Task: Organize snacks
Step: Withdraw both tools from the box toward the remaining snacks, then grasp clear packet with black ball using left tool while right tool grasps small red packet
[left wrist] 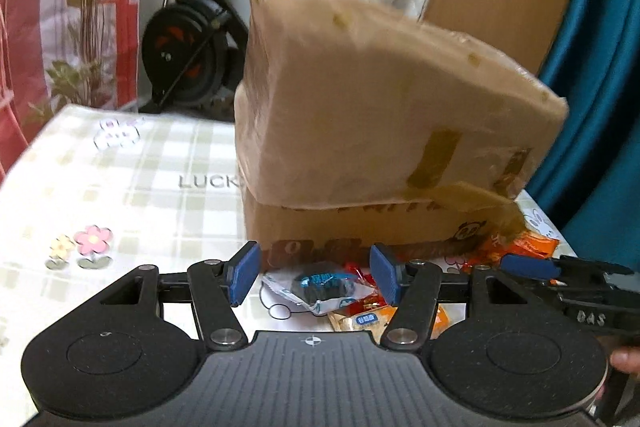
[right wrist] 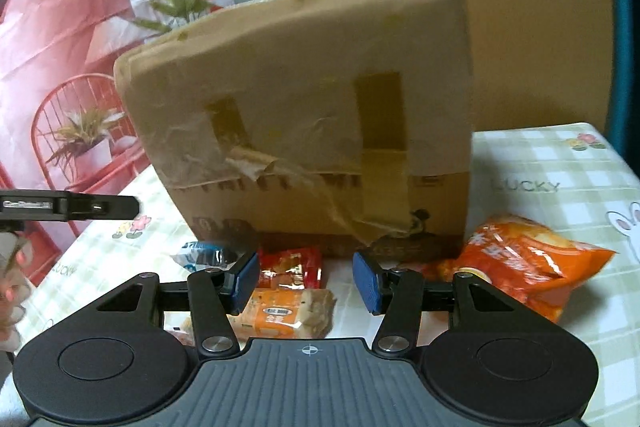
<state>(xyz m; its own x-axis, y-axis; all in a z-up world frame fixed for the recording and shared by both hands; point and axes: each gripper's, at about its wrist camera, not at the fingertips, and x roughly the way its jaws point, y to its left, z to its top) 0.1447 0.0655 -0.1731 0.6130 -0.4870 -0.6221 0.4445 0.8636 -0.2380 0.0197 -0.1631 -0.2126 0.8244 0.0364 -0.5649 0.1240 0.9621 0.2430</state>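
Both grippers, left (left wrist: 313, 277) and right (right wrist: 305, 277), stand with jaws apart, holding nothing, above snack packets (right wrist: 286, 311) before a taped cardboard box (right wrist: 320, 131).

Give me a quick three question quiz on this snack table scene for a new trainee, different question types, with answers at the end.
1. True or false: the left claw is clamped on the blue-and-white snack packet.
2. Multiple choice: where does the big orange chip bag lie relative to the cardboard box, seen from the right wrist? A) on top of it B) on the tablecloth by its lower right corner C) inside it
3. Fill in: the checked tablecloth carries the printed word ____.

Key: 1. False, both the left claw and the right claw are open and hold nothing. 2. B. 3. LUCKY.
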